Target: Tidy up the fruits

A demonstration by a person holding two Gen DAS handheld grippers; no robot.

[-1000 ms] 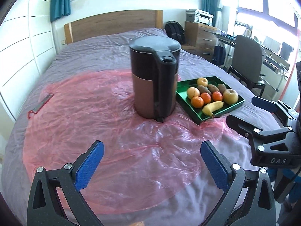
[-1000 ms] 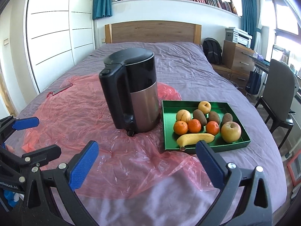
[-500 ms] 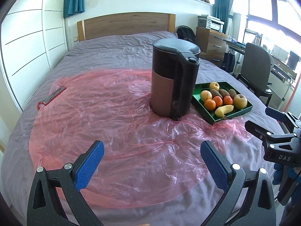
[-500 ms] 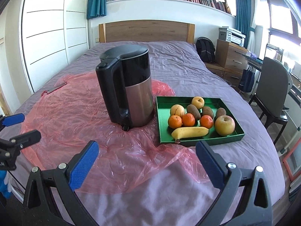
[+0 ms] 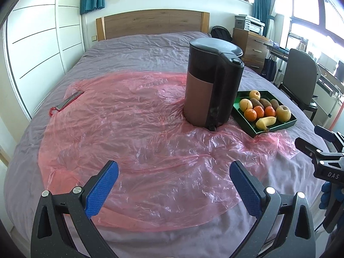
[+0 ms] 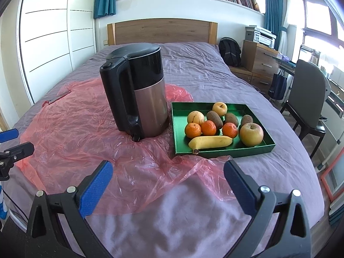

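A green tray on the bed holds a banana, three oranges, several kiwis, a large apple and two smaller pale fruits. My right gripper hovers open and empty over the bed's near edge, well short of the tray. My left gripper is open and empty too, above the pink plastic sheet, far left of the tray. Each gripper shows at the edge of the other's view.
A black and copper kettle stands on the sheet just left of the tray. A small flat tool lies at the sheet's far left. A chair and drawers stand right of the bed.
Both grippers have drawn back from the kettle and tray, which look smaller and farther. Both jaws stay open and nothing was picked up.
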